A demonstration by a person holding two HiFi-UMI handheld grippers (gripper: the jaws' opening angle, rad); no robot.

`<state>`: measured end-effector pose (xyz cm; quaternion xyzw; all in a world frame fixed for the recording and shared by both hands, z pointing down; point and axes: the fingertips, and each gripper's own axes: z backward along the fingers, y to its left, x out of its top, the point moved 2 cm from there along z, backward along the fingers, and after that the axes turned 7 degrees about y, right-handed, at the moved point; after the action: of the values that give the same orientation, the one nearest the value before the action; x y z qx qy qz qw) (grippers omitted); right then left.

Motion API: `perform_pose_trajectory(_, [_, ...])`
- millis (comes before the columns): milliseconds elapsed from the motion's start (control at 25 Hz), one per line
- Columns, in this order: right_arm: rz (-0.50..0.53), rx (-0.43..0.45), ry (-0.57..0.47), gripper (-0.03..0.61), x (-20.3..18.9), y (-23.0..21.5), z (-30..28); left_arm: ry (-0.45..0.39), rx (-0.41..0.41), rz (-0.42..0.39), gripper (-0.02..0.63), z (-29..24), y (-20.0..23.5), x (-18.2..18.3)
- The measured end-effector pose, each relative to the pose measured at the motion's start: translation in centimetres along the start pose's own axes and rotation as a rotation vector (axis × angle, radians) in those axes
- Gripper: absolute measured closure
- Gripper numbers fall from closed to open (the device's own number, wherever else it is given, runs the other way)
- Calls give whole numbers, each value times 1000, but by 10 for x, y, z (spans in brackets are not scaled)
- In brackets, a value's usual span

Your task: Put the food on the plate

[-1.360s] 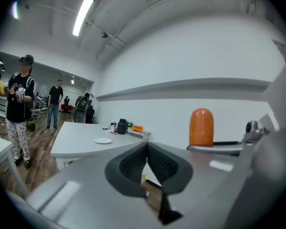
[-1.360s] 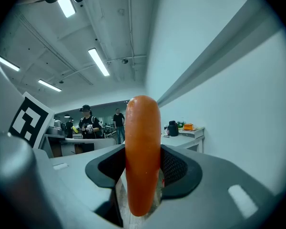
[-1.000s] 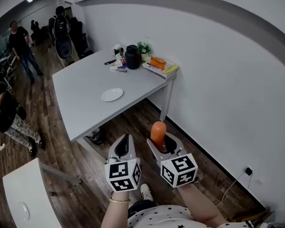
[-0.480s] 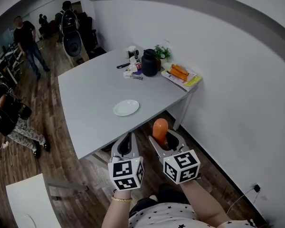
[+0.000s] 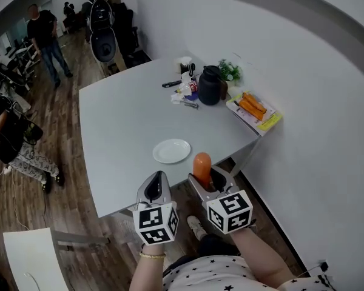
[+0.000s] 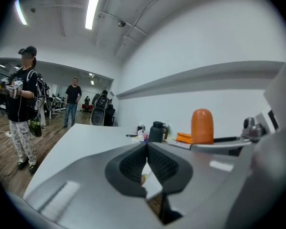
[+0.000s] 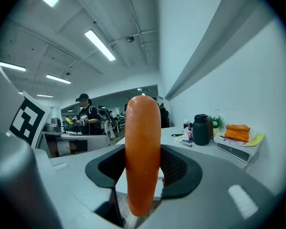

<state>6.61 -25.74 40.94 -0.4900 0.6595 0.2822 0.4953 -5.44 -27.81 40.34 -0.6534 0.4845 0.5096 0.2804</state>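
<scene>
An orange, round-ended food piece (image 5: 201,167) stands upright between the jaws of my right gripper (image 5: 207,178), which is shut on it. In the right gripper view the food piece (image 7: 143,151) fills the gap of the right gripper (image 7: 143,170). A white plate (image 5: 171,151) lies empty on the grey table (image 5: 121,126), just beyond both grippers and a little left of the right one. My left gripper (image 5: 156,188) hangs at the table's near edge, shut with nothing in it. In the left gripper view its pads (image 6: 133,163) touch, and the food piece (image 6: 202,126) shows to the right.
At the table's far end stand a black jug (image 5: 210,85), a small plant (image 5: 230,71), small clutter (image 5: 185,93) and a book carrying orange items (image 5: 255,109). A chair (image 5: 103,38) and people stand on the wooden floor at left. A white wall runs along the right.
The table and plate have come much nearer in the head view; both grippers now reach the table's near edge. The right gripper still holds the orange food piece.
</scene>
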Motion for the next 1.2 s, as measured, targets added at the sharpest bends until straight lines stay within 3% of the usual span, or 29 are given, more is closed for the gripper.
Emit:
perform_pose_trajectory(160, [61, 62, 42, 365, 13, -22, -56, -7, 52, 26, 606, -45, 21, 8])
perform_pose_trajectory(360, [239, 164, 147, 365, 15, -42, -126, -7, 105, 78, 606, -87, 49, 7])
perform_pose_trajectory(640, [597, 331, 460, 365, -19, -57, -215, 38, 179, 80, 606, -118, 77, -8])
perform_pose_trajectory(880, [797, 462, 753, 365, -62, -50, -265, 79, 236, 80, 606, -130, 92, -21])
perform_pose_trajectory(1080, [968, 548, 943, 365, -92, -41, -286, 103, 258, 73, 606, -135, 96, -27])
perform_pose_trajectory(1200, [1014, 579, 1021, 365, -107, -38, -291, 107, 269, 78, 606, -136, 99, -28])
